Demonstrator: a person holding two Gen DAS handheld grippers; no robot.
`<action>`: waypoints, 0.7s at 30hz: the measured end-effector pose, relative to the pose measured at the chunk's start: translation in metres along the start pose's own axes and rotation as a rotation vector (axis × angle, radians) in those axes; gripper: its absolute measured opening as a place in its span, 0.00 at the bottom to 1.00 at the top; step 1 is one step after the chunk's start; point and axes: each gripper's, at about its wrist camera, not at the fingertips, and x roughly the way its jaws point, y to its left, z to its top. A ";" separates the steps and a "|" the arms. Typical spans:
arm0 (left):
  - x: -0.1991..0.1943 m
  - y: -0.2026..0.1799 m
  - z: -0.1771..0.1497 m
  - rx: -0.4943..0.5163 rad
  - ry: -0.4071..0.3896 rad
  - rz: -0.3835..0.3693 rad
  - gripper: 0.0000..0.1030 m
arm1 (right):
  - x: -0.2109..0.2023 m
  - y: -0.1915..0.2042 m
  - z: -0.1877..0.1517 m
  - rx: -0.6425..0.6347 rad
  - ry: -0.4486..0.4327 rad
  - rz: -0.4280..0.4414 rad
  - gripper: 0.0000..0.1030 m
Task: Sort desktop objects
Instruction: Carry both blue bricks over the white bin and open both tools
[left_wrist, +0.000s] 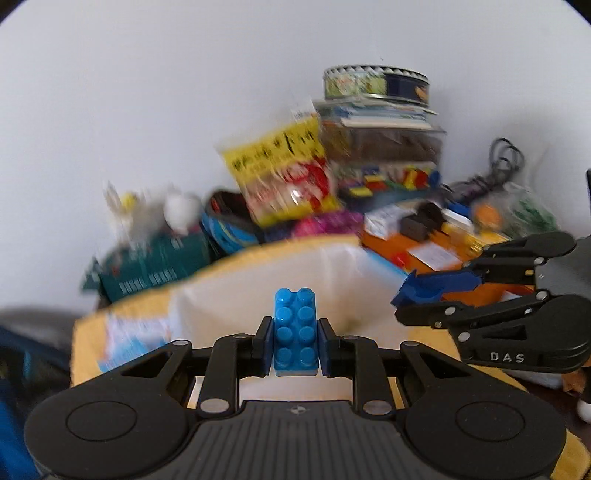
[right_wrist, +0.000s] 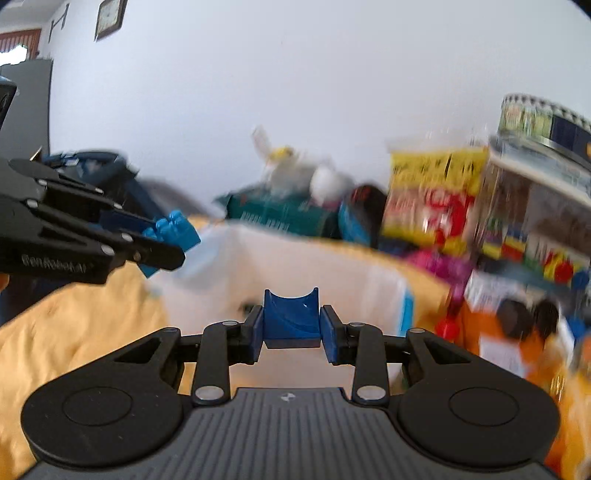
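Pinched between the pads of the left tongs (left_wrist: 295, 341) at lower centre of the left wrist view: a light-blue studded brick (left_wrist: 295, 332), long axis running straight out along the fingers, studs facing up. Clamped likewise in the right tongs (right_wrist: 291, 325), lower centre of the right wrist view: a dark-blue arched piece (right_wrist: 291, 317), its curved notch uppermost. Directly beyond both loads, at mid-frame: the open mouth of a white-lined container (left_wrist: 332, 273) with a yellow-orange rim, background heavily blurred. Seen in the left wrist view, right tongs (left_wrist: 402, 302) at middle right, tips aimed leftward toward the same opening. Judged from these pictures, neither piece yet over the opening's middle; left load apparently the nearer, with forward travel and release likely the coming move.
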 end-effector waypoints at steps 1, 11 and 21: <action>0.005 0.003 0.008 0.006 -0.016 0.012 0.26 | 0.006 -0.003 0.006 0.001 -0.018 -0.010 0.34; 0.092 0.021 0.016 -0.017 0.100 0.085 0.28 | 0.086 -0.032 0.021 0.135 0.071 -0.065 0.36; 0.054 -0.001 -0.001 -0.001 0.058 0.050 0.50 | 0.052 -0.039 0.008 0.130 0.031 -0.033 0.45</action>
